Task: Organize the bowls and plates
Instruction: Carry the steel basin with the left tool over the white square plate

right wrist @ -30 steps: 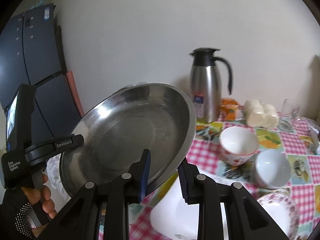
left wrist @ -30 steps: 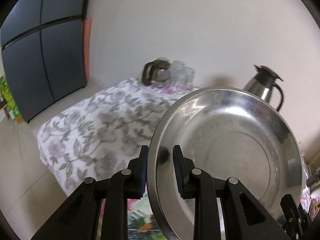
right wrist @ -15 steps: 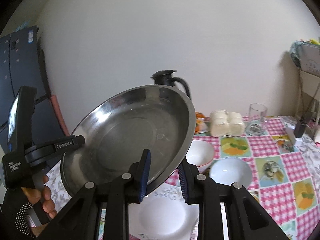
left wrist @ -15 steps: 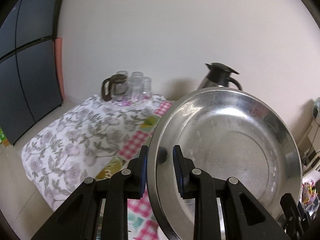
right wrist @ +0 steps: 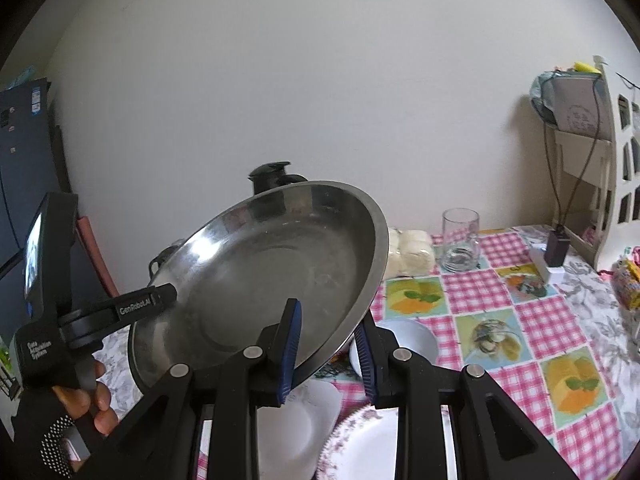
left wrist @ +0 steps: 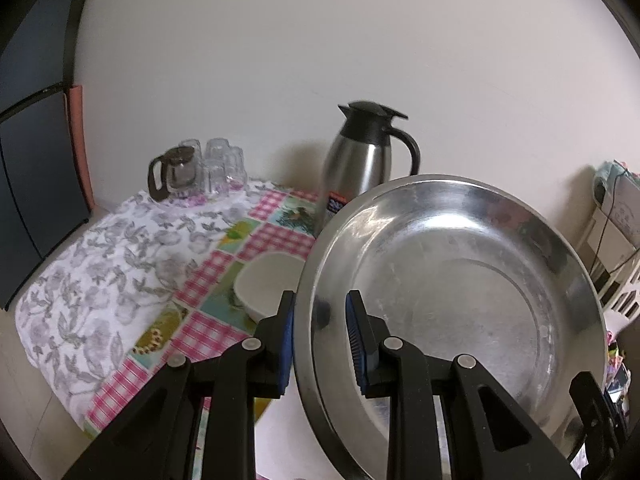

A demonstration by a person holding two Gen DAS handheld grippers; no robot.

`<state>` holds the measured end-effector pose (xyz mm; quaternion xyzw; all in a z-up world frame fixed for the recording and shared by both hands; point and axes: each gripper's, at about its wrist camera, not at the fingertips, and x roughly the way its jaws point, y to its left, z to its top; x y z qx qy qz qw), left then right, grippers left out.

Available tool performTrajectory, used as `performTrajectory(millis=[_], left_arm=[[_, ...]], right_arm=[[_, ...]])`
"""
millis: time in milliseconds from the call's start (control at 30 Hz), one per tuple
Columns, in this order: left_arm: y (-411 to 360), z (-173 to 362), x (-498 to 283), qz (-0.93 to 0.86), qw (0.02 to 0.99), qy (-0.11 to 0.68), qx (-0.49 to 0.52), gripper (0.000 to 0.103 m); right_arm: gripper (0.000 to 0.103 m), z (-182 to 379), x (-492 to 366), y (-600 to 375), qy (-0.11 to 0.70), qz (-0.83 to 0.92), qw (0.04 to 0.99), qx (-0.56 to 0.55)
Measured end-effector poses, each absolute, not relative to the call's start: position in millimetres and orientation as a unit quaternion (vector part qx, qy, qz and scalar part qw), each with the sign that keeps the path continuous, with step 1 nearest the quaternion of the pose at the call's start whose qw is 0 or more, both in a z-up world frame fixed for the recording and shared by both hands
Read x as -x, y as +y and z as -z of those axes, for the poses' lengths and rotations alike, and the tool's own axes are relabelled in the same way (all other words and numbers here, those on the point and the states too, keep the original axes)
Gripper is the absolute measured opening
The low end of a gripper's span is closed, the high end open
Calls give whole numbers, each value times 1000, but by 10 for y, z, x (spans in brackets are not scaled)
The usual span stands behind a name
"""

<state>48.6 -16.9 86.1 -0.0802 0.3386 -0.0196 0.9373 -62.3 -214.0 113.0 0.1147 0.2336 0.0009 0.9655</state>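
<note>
Between the blue-padded jaws of both grippers sits the rim of one steel plate (left wrist: 452, 304), held in the air above the table (left wrist: 120, 280) and tilted steeply, its hollow face turned toward the cameras. The left gripper (left wrist: 320, 336) reaches forward and slightly upward; its jaws straddle the plate's left edge, one pad behind the rim and one inside the bowl, closed on the metal. The right gripper (right wrist: 328, 344) does the same at the plate's (right wrist: 260, 284) lower right edge, its jaws clamped on the rim, one pad inside and one beneath. From the right wrist view the left gripper's (right wrist: 160, 300) black body comes in from the left of the right jaws, its tip meeting the plate's far rim, and the person's left hand (right wrist: 76, 400), in a dotted glove, wraps the handle low at the left.

Beyond the left jaws, just left of the plate, a white bowl (left wrist: 272, 284) rests on the checked cloth; further ahead stand a steel flask (left wrist: 356, 168), a glass pot (left wrist: 176, 172) and upturned glasses (left wrist: 224, 164). Below the right jaws lie a white dish (right wrist: 296, 428) and a floral-edged plate (right wrist: 360, 444); a second white bowl (right wrist: 408, 336) sits just beyond the right pad, and a glass tumbler (right wrist: 460, 246) stands well ahead to the right.
</note>
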Motion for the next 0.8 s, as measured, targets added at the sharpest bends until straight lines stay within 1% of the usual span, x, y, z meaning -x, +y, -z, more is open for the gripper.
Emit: performTrajectory(millis=[300, 600, 800], left_arm=[[-167, -550, -518, 31, 917, 388, 88, 25], [24, -179, -645, 11, 878, 465, 112, 25], [102, -31, -681, -8, 863, 492, 117, 26]], right_arm=[[28, -876, 635, -2180, 290, 12, 950, -115], [29, -639, 521, -2058, 335, 2, 937, -103], [30, -506, 458, -1974, 362, -6, 927, -94]])
